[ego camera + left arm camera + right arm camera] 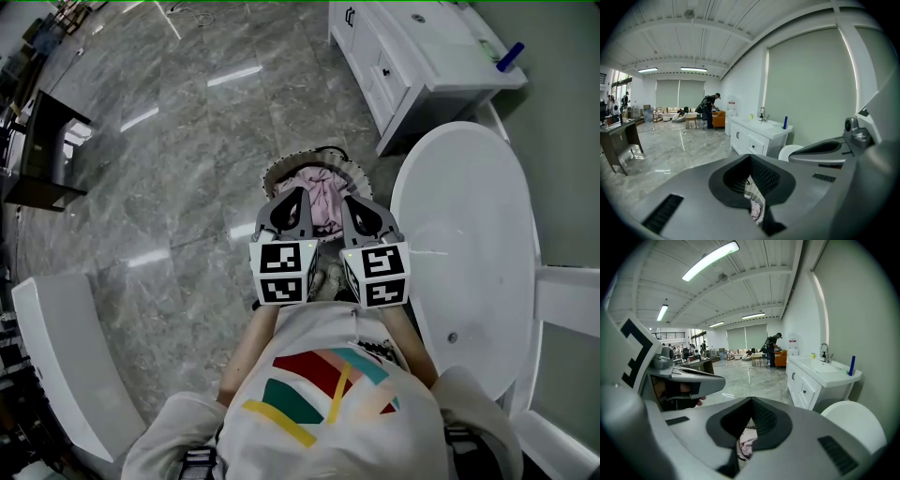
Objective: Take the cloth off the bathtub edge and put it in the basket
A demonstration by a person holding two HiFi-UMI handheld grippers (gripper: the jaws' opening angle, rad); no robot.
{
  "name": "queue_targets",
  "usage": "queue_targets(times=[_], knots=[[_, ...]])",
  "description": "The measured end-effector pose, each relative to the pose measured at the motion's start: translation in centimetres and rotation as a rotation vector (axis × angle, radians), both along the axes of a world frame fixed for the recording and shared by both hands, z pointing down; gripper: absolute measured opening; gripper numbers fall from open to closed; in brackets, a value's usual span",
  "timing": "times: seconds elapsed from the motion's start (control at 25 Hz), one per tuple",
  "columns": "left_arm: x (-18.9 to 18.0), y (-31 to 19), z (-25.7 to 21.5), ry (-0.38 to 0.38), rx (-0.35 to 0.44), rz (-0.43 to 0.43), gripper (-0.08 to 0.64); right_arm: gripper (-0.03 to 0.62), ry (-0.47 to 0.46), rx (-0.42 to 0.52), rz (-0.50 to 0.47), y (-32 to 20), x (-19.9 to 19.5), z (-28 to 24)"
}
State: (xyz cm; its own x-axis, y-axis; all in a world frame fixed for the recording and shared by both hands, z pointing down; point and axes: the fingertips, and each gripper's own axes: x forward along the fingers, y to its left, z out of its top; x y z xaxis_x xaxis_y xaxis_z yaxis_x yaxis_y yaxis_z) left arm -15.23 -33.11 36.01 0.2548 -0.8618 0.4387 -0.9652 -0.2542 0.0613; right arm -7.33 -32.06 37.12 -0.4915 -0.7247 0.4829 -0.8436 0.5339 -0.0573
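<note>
A pink and pale cloth (324, 195) lies bunched inside the round wire basket (279, 172) on the floor, left of the white bathtub (401, 192). My left gripper (296, 195) and right gripper (349, 201) hang side by side just above the basket, both shut with nothing in them. In the left gripper view the cloth (755, 202) shows below the shut left gripper (751, 160). The right gripper view shows the same cloth (746, 442) under the shut right gripper (751, 402). No cloth shows on the tub's rim.
A white vanity cabinet (405, 67) with a blue bottle (509, 56) stands beyond the tub. A dark desk (49, 150) is at the far left, and a white curved fixture (56, 356) at the lower left. A person (773, 348) stands far off.
</note>
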Motion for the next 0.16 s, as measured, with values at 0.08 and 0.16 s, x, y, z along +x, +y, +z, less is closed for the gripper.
queue_targets(times=[0.08,0.16], knots=[[-0.08,0.2,0.29,-0.005,-0.009,0.003,0.017,0.011,0.013,0.0,-0.002,0.3,-0.07,0.16],[-0.1,0.35,0.59,-0.012,-0.018,0.01,0.018,0.012,0.029,0.004,-0.001,0.55,-0.12,0.32]])
